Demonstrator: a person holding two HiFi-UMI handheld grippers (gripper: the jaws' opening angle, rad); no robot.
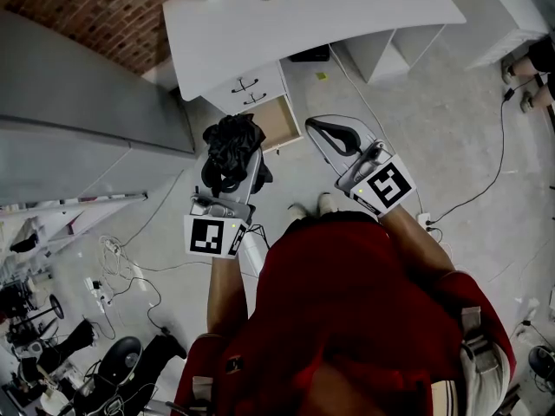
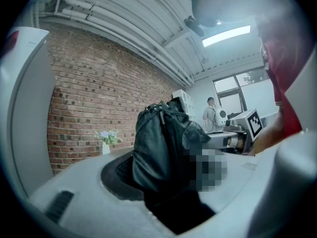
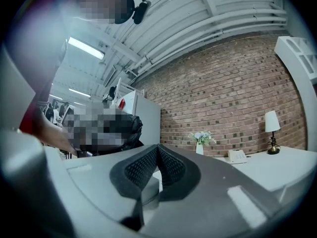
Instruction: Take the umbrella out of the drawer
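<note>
While both grippers are held out level before the chest, the following is noted.
Left arm: left gripper (image 1: 238, 159) is pointed toward the desk (image 1: 329, 16), marker cube nearest the body.
Left jaws: clamped on the umbrella (image 2: 163, 152) and kept partly apart by it.
Right arm: right gripper (image 3: 157, 157) is held beside the left one, apart from it.
Right jaws: pads pressed together, nothing between them.
Umbrella look: black, folded, fabric bunched and creased, bulging past the jaw tips.
Umbrella place: outside the open drawer (image 1: 276, 121), raised above the floor near it.
</note>
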